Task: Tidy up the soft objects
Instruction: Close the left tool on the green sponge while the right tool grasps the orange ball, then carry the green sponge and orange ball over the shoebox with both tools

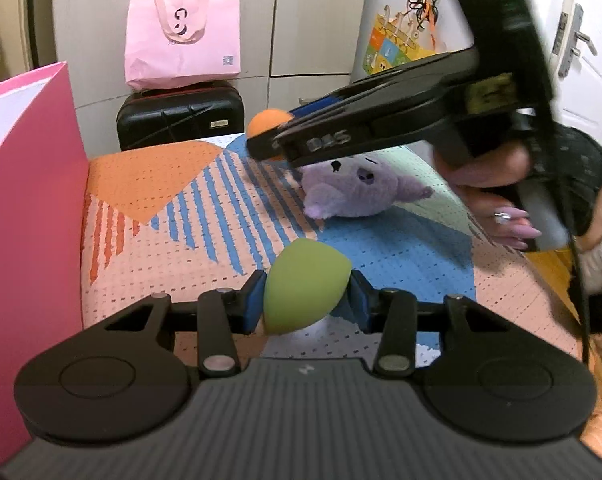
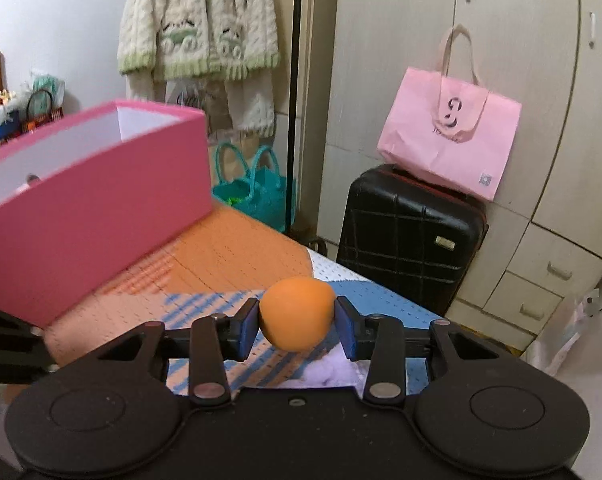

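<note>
My left gripper [image 1: 307, 300] is shut on a green egg-shaped sponge [image 1: 299, 284] and holds it above the patterned bedspread [image 1: 189, 216]. My right gripper [image 2: 297, 322] is shut on an orange egg-shaped sponge [image 2: 297, 312]; in the left wrist view this gripper [image 1: 273, 142] reaches in from the right with the orange sponge [image 1: 265, 120] at its tip, above a purple plush toy [image 1: 353, 188] lying on the bed. An open pink box [image 2: 93, 200] stands at the left of the bed; its wall [image 1: 25, 200] fills the left of the left wrist view.
A black suitcase [image 2: 409, 236] stands past the bed's far end with a pink tote bag [image 2: 449, 140] on top. A teal bag [image 2: 257, 192] sits on the floor. A knit sweater [image 2: 197, 24] hangs on the wall. Wardrobe doors [image 2: 541, 80] stand behind.
</note>
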